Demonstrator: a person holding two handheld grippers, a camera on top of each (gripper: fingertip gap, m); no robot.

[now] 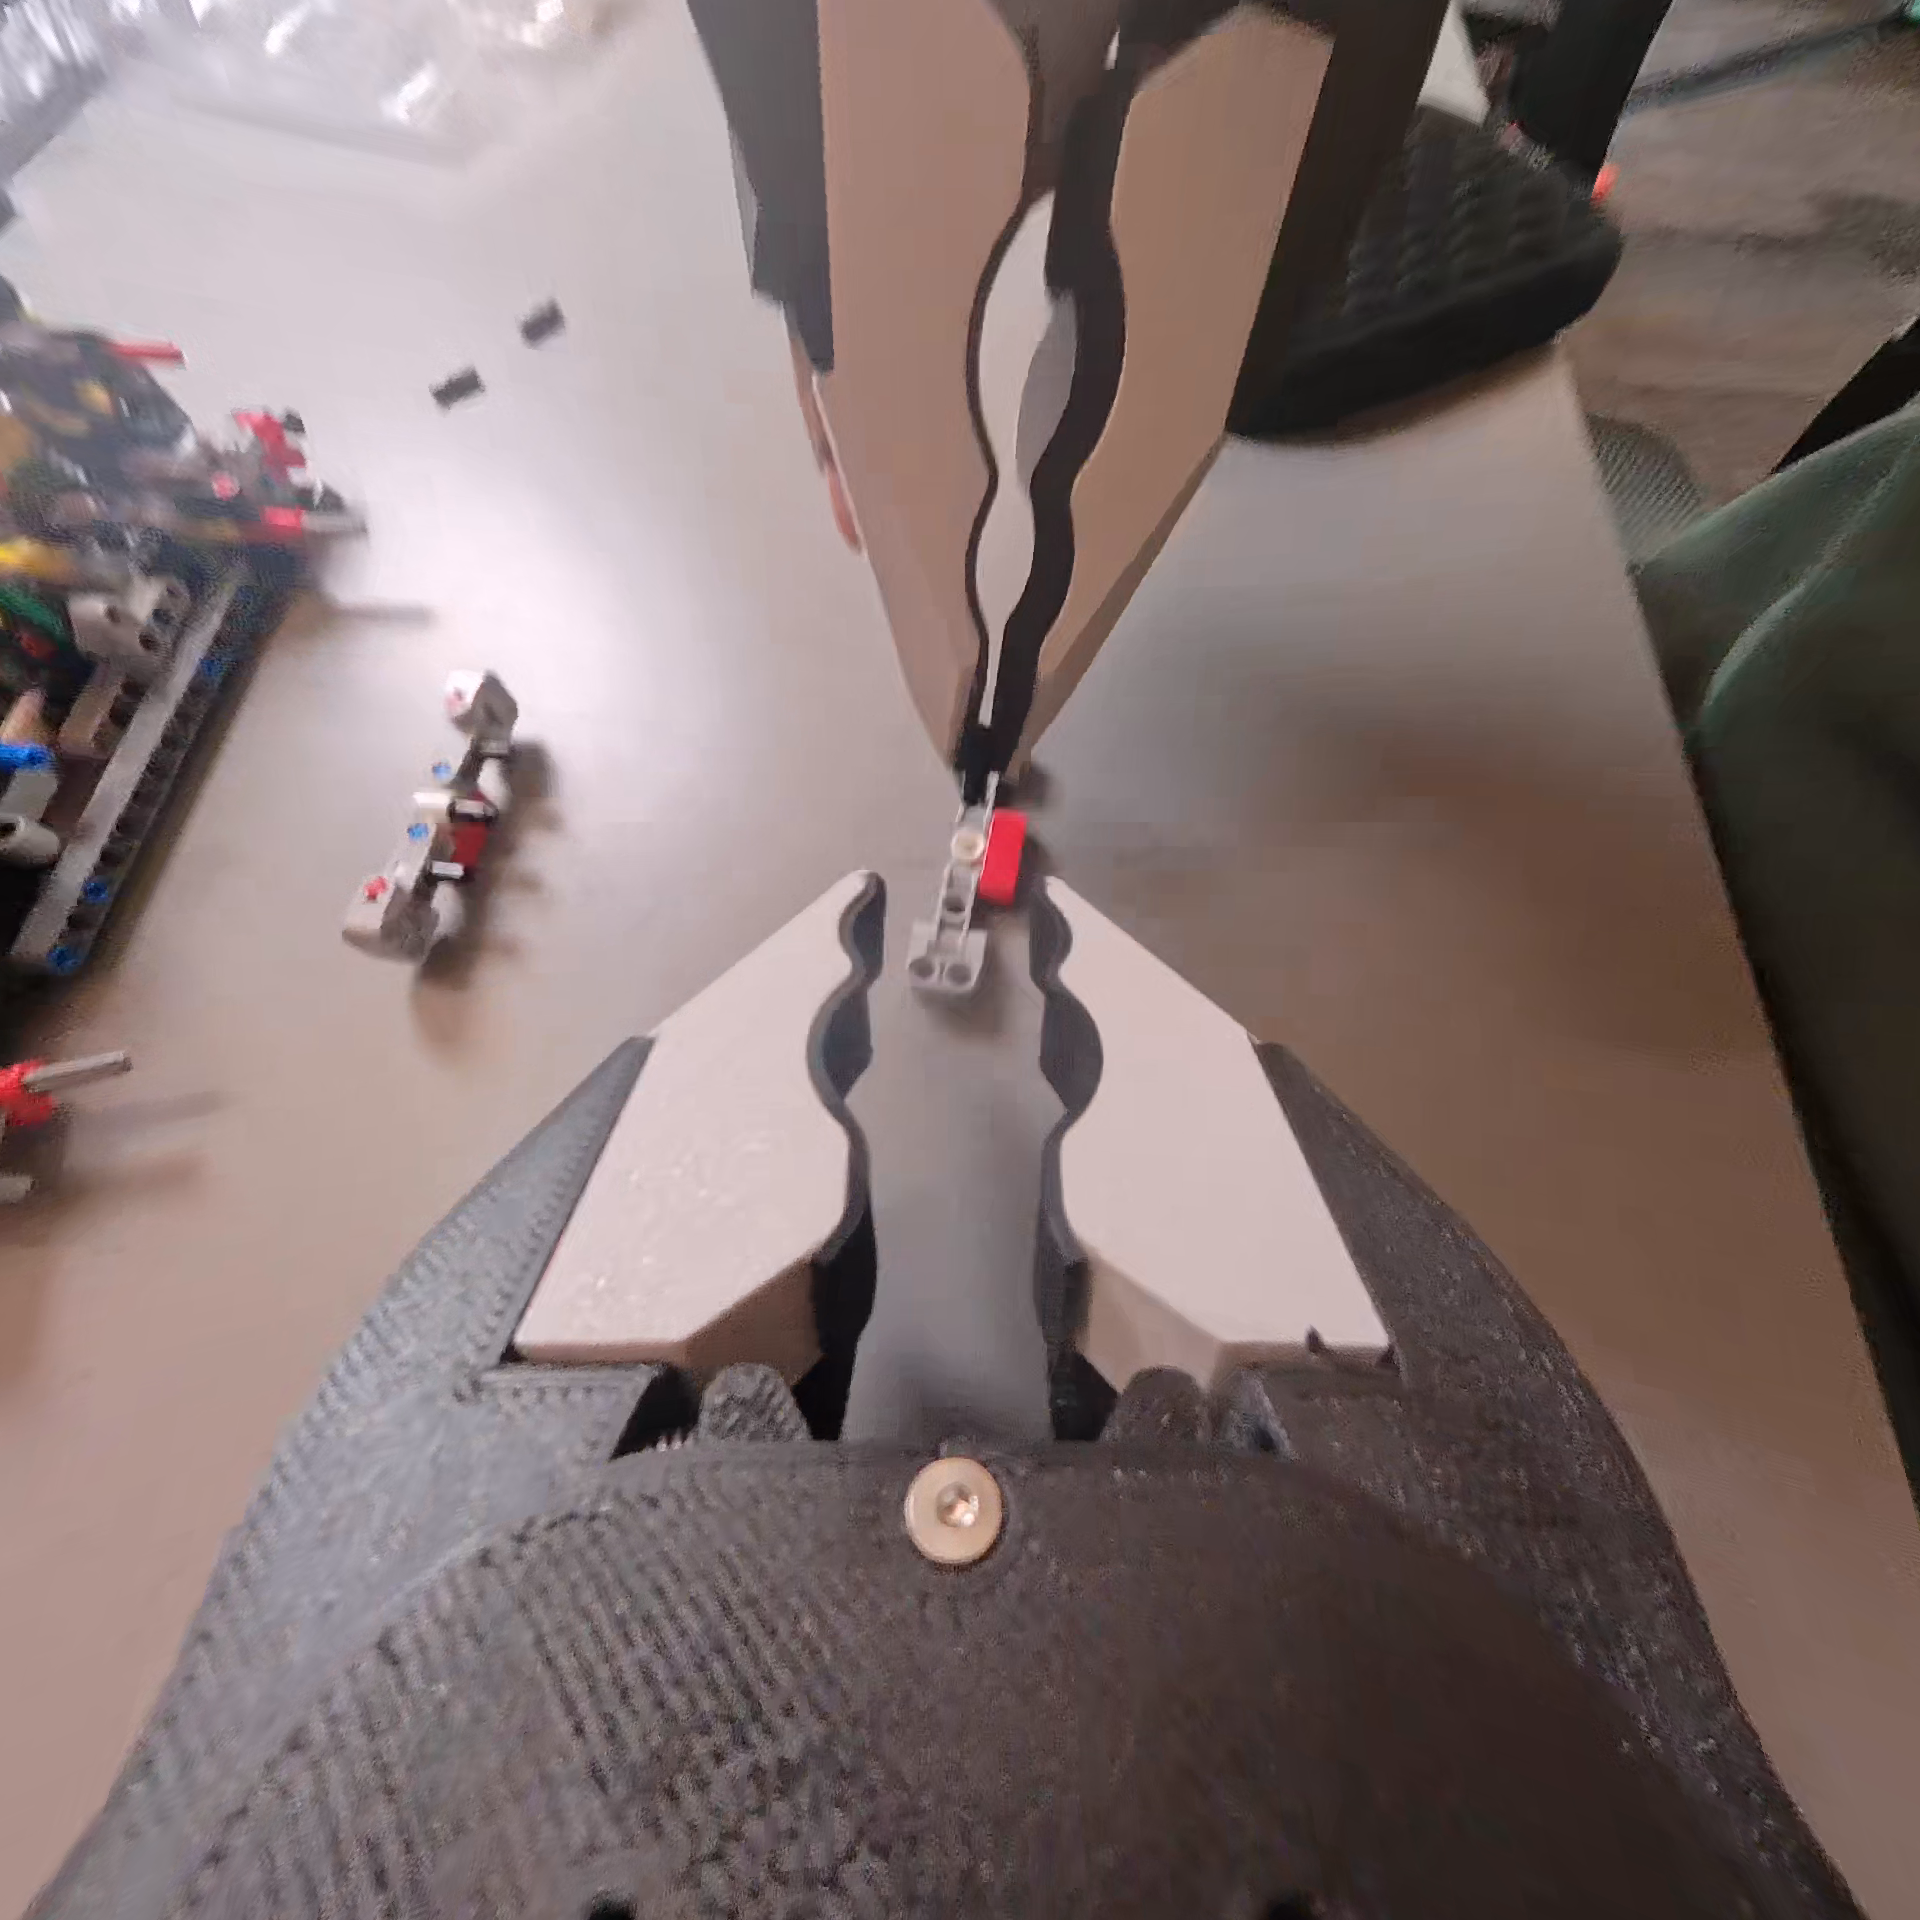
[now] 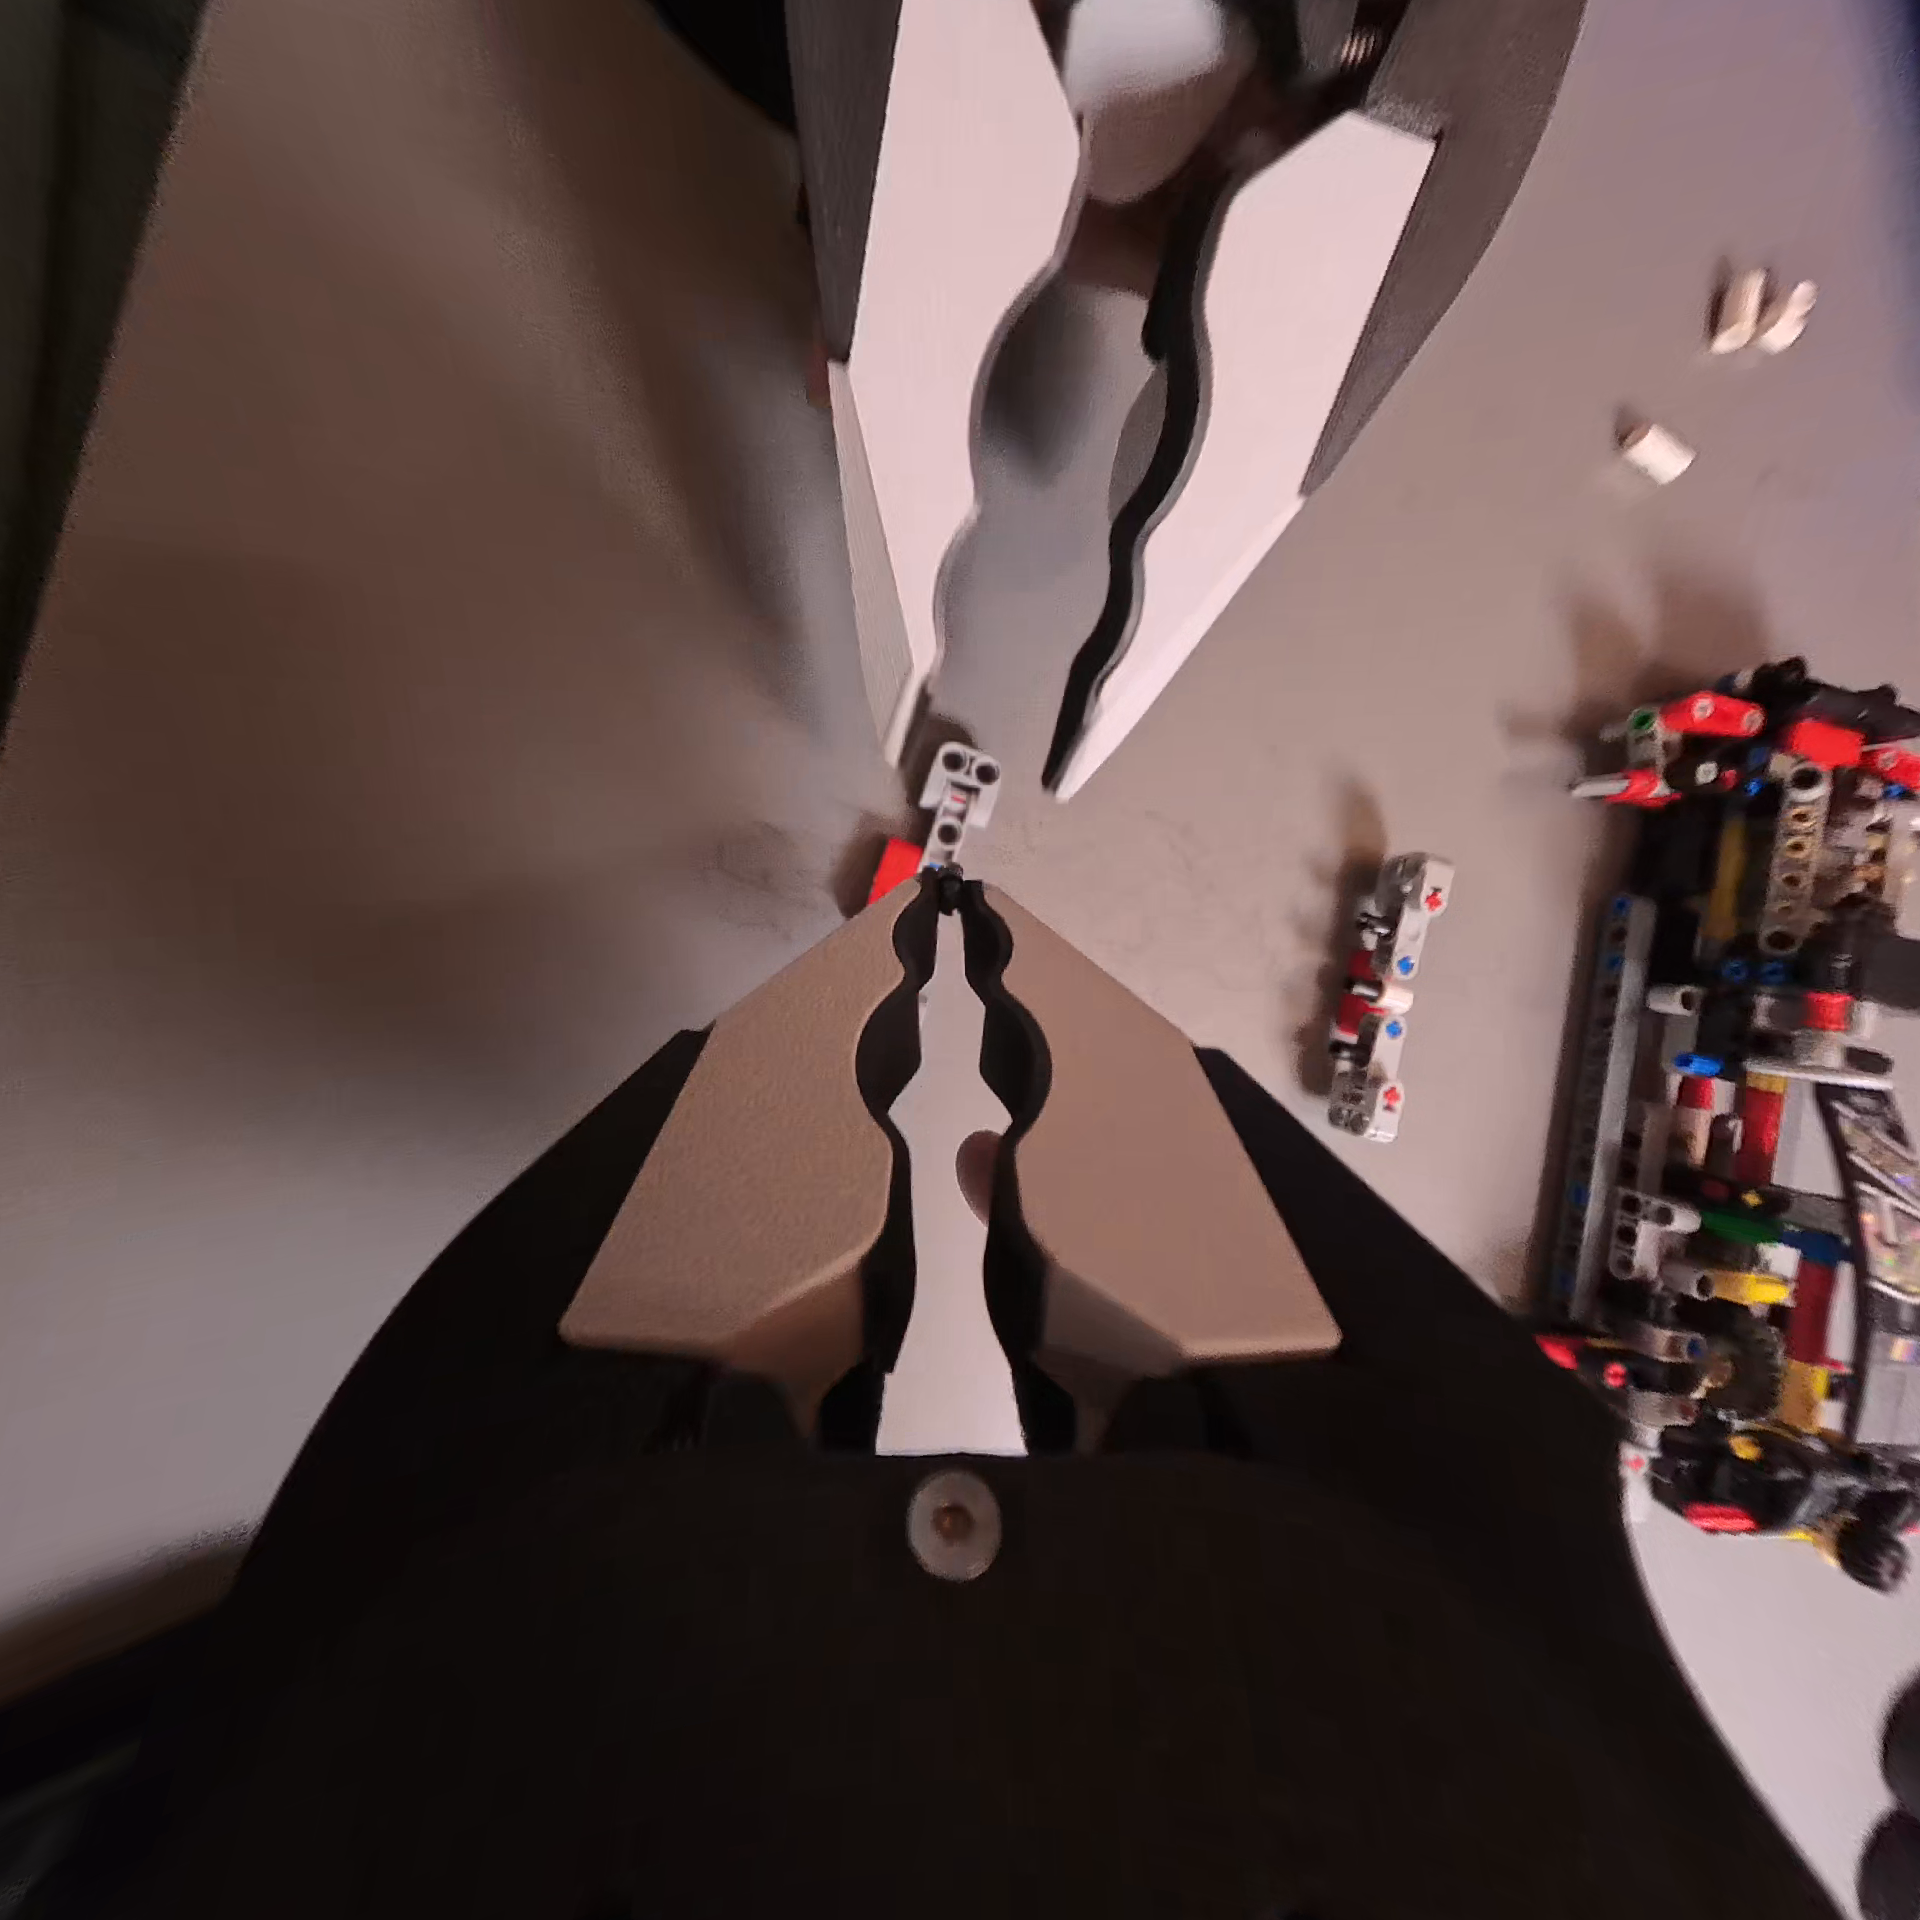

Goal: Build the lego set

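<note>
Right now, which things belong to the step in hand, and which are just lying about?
In use: small grey beam with red block; black pin pinched by right gripper; open left gripper.

Lying about: large multicoloured model; small grey-and-red subassembly; three loose white pieces.

I've got a small grey lego beam (image 1: 951,914) (image 2: 961,805) lying flat on the table, its T-shaped end with two pin holes pointing toward my left side. A red brick (image 1: 1006,857) (image 2: 896,868) sits tight against its side near the other end, and a little black pin (image 1: 975,753) (image 2: 948,891) sticks out of that far end. Off to the side lies a short grey sub-assembly (image 1: 436,831) (image 2: 1377,1013) with red and blue pins, flat on the table. Beyond it, the big multicoloured build (image 1: 94,582) (image 2: 1756,1091) rests on a long grey beam frame. Two small black pieces (image 1: 499,353) lie loose and well apart from everything; they're too blurred to name.
</note>
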